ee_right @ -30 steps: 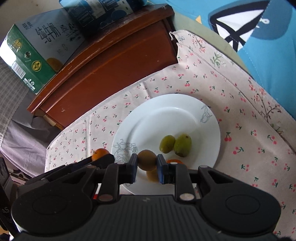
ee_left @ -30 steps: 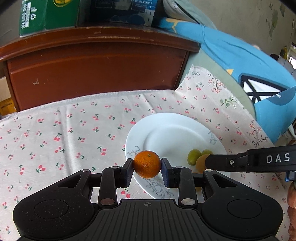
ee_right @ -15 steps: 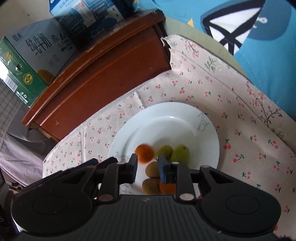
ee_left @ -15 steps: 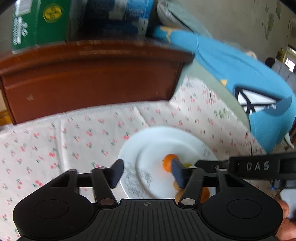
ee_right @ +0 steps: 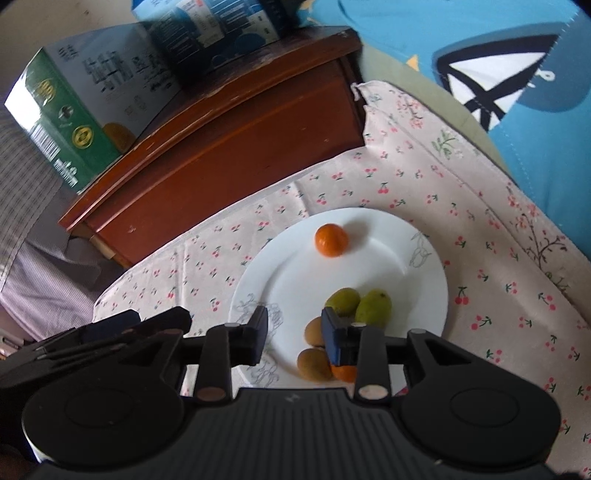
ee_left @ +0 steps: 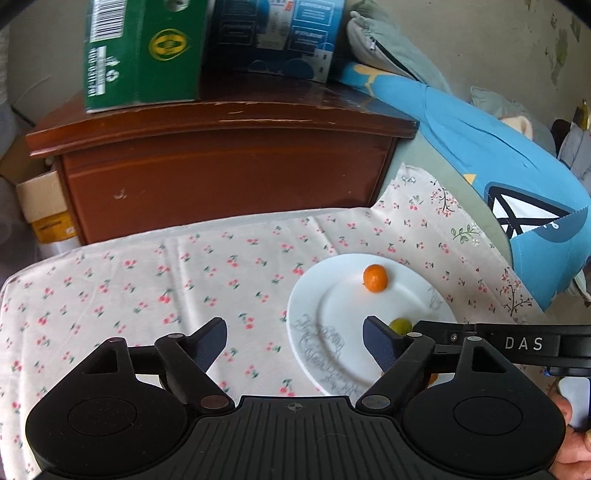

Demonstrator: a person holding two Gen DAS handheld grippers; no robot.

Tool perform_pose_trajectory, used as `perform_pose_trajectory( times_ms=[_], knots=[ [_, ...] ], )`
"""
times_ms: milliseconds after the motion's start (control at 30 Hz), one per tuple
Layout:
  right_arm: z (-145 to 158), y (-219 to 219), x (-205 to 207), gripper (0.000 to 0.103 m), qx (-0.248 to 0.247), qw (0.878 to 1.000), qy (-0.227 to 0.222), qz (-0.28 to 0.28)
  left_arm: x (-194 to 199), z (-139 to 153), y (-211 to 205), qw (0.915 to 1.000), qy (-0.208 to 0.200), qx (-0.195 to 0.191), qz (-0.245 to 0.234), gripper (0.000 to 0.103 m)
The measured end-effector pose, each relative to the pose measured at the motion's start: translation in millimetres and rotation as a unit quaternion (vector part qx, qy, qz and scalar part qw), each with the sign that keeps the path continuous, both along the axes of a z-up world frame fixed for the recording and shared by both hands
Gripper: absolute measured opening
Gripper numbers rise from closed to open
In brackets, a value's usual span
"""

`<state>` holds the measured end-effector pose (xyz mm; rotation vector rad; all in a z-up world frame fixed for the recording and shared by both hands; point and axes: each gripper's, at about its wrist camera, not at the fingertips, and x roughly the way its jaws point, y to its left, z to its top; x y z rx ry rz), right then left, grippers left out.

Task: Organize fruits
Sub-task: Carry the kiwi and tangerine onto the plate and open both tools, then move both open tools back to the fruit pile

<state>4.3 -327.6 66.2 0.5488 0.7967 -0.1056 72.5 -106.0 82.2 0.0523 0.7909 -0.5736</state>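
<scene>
A white plate [ee_left: 332, 295] [ee_right: 399, 236] lies on the cherry-print cloth. An orange tangerine [ee_left: 375, 278] [ee_right: 331, 239] rests loose on the plate's far side. Two green fruits [ee_right: 360, 302], two brown fruits [ee_right: 314, 363] and an orange fruit [ee_right: 343, 372] sit near the plate's front edge. My left gripper [ee_left: 293, 343] hovers above the plate's left rim, its jaws opening wide with nothing between them. My right gripper [ee_right: 293, 332] hangs over the plate's near side; its jaws are opening and nothing is between them, with a brown fruit just beside the right pad.
A dark wooden cabinet [ee_left: 221, 162] [ee_right: 229, 140] stands behind the cloth, with a green carton [ee_left: 144, 51] and a blue carton [ee_left: 273, 33] on top. Blue bedding [ee_left: 498, 177] lies at the right. A hand [ee_left: 572, 443] holds the right gripper's handle.
My left gripper let go of the tangerine, which rolled to the plate's far side, then rose and spread wide. My right gripper released the brown fruit onto the plate.
</scene>
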Motion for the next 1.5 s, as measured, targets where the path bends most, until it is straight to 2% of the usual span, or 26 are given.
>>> perform_pose_trajectory(
  times_ms=[433,767,933,1200,1367,1500],
  knots=[
    [-5.9,23.5,-13.3,0.034,-0.002,0.999,0.012,0.053,-19.2,-0.3,51.5,0.9987,0.024,-0.023,0.039,0.083],
    [-10.3,37.5,-25.8,0.034,-0.005,0.996,0.017,0.084,-39.8,-10.3,80.6,0.9975,0.026,-0.023,0.062,0.083],
    [-12.1,41.3,-32.1,0.034,-0.003,0.995,0.019,0.094,-48.6,-19.2,89.2,0.9977,0.028,-0.011,0.061,0.082],
    [-21.9,52.5,-40.1,0.034,-0.008,0.993,0.035,0.110,-65.2,-40.7,99.1,0.9979,0.029,0.030,0.050,0.082],
    [-26.8,60.9,-37.5,0.034,-0.012,0.992,0.040,0.120,-76.0,-47.3,98.3,0.9975,0.002,0.066,0.026,0.081],
    [-30.8,66.1,-34.0,0.037,-0.020,0.992,0.045,0.120,-80.1,-50.2,95.1,0.9969,-0.011,0.078,0.003,0.080]
  ],
)
